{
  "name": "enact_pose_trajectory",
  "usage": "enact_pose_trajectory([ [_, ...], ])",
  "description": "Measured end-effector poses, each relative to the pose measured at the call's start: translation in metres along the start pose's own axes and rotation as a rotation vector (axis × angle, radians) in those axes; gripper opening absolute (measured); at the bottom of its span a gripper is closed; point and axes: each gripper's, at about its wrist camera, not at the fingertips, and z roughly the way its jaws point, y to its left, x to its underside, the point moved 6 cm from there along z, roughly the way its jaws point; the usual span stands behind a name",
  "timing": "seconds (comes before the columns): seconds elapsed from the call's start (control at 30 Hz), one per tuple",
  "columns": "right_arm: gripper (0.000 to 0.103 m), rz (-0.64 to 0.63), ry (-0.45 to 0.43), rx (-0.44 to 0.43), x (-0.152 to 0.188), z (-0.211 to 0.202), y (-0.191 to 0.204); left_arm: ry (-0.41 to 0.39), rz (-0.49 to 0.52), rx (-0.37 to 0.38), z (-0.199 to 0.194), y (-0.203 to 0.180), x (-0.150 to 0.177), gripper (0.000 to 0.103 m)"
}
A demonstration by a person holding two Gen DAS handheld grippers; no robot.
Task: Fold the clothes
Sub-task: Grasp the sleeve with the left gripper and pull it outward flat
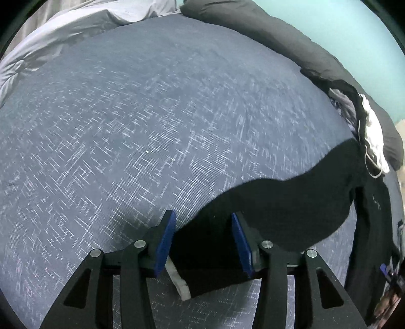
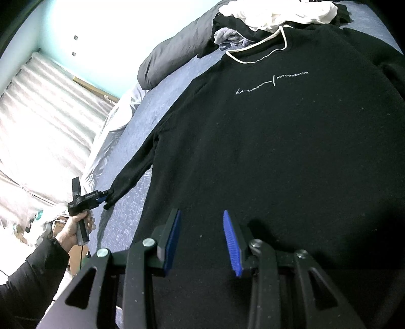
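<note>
Beside black sweatshirt [image 2: 265, 141] hem: soft, limp knit lying flat; left gripper [image 1: 203, 238] part-open, straddling sleeve cuff [image 1: 184, 286]; right gripper [image 2: 202, 238] part-open, gripping nothing.

Sweatshirt [image 2: 265, 151] lies flat on the bed [image 2: 141, 119], collar at the far end, hem nearest the right gripper [image 2: 201, 240]. One sleeve [image 2: 141, 167] extends left, its cuff between the jaws of the left gripper [image 1: 203, 240]. Clothes pile [image 2: 265, 22] sits beyond the collar. Pillow [image 2: 174, 53] lies left of the pile.
</note>
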Motion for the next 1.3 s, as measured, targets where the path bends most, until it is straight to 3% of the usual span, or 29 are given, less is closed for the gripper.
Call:
enact_pose_trajectory([
  [0.07,0.035,0.0,0.0,0.0,0.0,-0.001,0.0,0.009,0.013,-0.007,0.001,-0.002,0.002,0.027],
  [0.1,0.035,0.0,-0.001,-0.001,0.0,-0.001,0.0,0.013,0.018,-0.015,0.001,-0.003,0.003,0.011],
  [0.3,0.035,-0.002,-0.011,-0.006,-0.002,-0.004,0.001,-0.069,0.039,-0.061,-0.03,-0.003,-0.011,0.007],
  [0.47,0.035,-0.003,-0.009,-0.007,-0.002,-0.004,0.001,-0.151,-0.016,-0.121,-0.065,0.016,-0.042,0.005],
  [0.63,0.035,-0.011,-0.002,-0.003,-0.002,-0.003,0.0,-0.127,-0.052,-0.143,-0.052,0.021,-0.063,0.005],
  [0.87,0.035,-0.007,0.006,0.007,-0.003,0.0,-0.007,-0.066,-0.103,-0.154,-0.033,0.035,-0.067,0.008],
  [0.97,0.035,-0.008,0.006,0.003,-0.003,-0.001,-0.006,-0.061,-0.116,-0.179,-0.037,0.037,-0.063,0.019],
  [1.03,0.035,-0.008,0.005,0.0,-0.003,-0.002,-0.006,-0.06,-0.121,-0.17,-0.04,0.034,-0.062,0.02],
  [1.07,0.035,-0.009,0.005,-0.001,-0.003,-0.002,-0.006,-0.067,-0.112,-0.169,-0.043,0.03,-0.062,0.022],
  [1.13,0.035,-0.01,0.004,-0.005,-0.002,-0.003,-0.005,-0.064,-0.066,-0.156,-0.043,0.011,-0.066,0.035],
  [1.3,0.035,-0.012,0.006,-0.011,-0.002,-0.003,-0.004,-0.024,0.092,-0.065,-0.026,-0.063,-0.075,0.043],
])
